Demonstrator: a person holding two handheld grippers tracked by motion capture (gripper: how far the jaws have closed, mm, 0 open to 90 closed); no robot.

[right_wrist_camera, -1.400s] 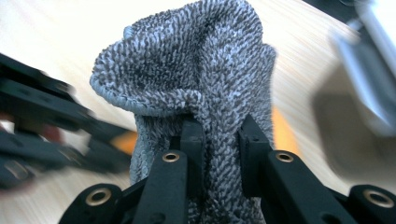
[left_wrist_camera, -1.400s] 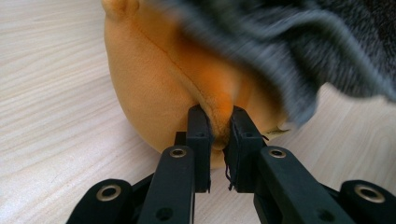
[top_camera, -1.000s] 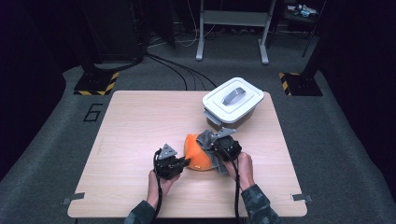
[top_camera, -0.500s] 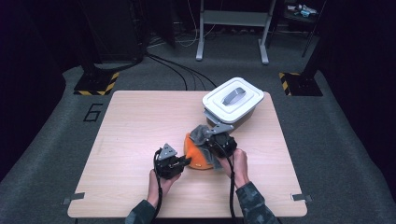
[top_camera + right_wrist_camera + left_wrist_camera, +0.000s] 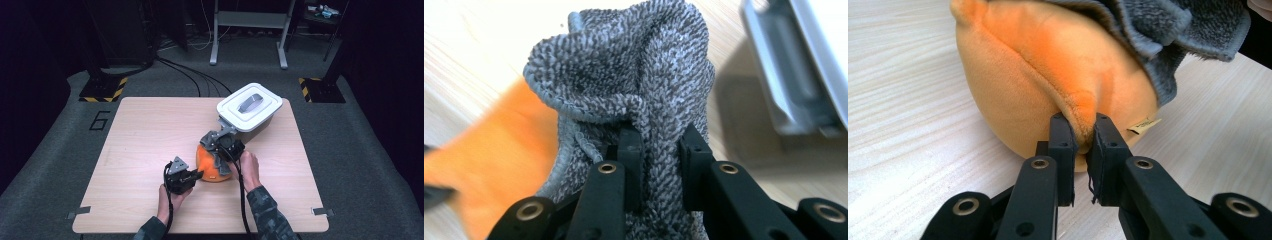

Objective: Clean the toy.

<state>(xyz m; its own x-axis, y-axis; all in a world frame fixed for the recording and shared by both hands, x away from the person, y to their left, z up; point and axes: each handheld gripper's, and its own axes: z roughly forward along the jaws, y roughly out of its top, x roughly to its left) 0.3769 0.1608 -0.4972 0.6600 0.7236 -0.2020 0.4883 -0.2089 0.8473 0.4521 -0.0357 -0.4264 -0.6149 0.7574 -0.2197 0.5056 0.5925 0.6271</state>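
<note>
Two claws on an orange plush at the bench's near middle

The left claw [image 5: 196, 175] pinched the near-left edge of the orange plush [image 5: 207, 164], while the right claw [image 5: 216, 146] sat on top of it, gripping a grey cloth [image 5: 223, 167] that draped down the plush's right side. Just beyond the right claw, and slightly to its right, stood a white lidded box [image 5: 248, 106] with a grey handle. A hand behind each claw came in from the near edge of the wooden bench [image 5: 145, 130], and a cable trailed from each claw.

Dark lab, hazard-striped stand bases [image 5: 102, 89], floor cables [image 5: 187, 75], grey carpet [image 5: 350, 150]
</note>
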